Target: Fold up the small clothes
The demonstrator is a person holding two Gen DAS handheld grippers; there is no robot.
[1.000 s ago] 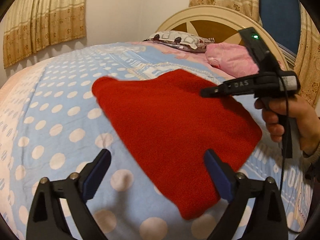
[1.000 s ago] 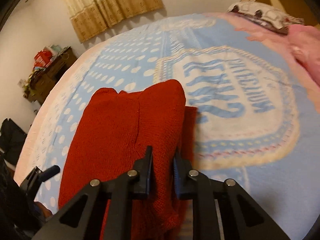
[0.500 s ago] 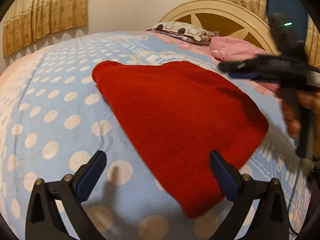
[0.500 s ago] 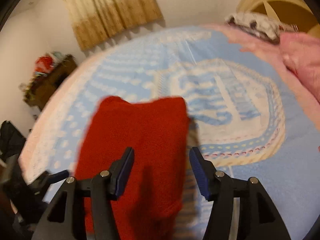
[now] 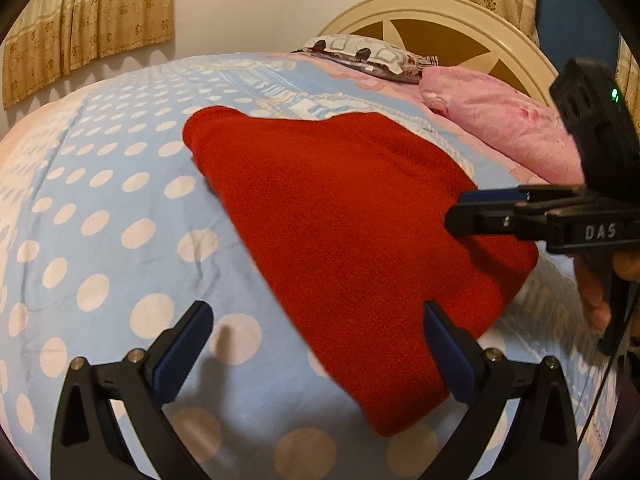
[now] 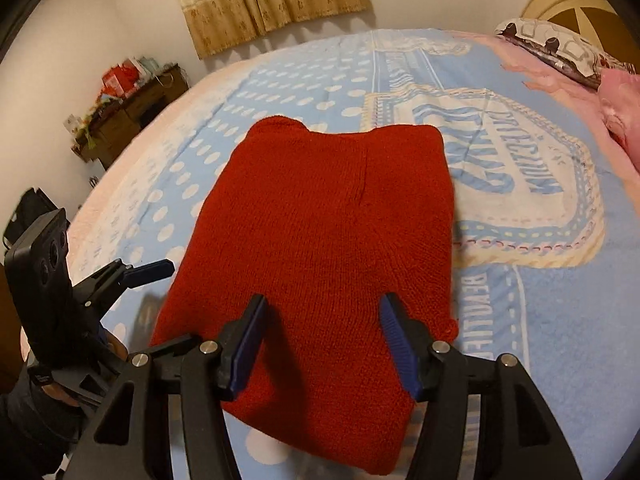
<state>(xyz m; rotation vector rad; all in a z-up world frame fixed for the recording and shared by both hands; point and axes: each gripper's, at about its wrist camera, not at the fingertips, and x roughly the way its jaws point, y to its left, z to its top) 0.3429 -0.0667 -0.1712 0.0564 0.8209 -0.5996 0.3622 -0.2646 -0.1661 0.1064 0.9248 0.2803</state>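
The red knit garment [image 6: 320, 240] lies folded flat on the bed [image 6: 540, 320], its long axis running straight away from the right gripper [image 6: 320, 344]. That gripper's fingers hang released over its near end, gripping nothing. The left gripper [image 5: 316, 356], likewise released, sits off the garment's side edge, so the right is nearer.

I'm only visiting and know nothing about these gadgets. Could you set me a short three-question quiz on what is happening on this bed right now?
1. True or false: the right gripper is clamped on the red knitted garment.
2. Which lies nearest the headboard? A) pink bedding B) the red garment C) the wooden cabinet
3. Fill in: the left gripper has its jaws ____.

Key: 1 false, its jaws are spread above the garment. 2 A. 3 open.
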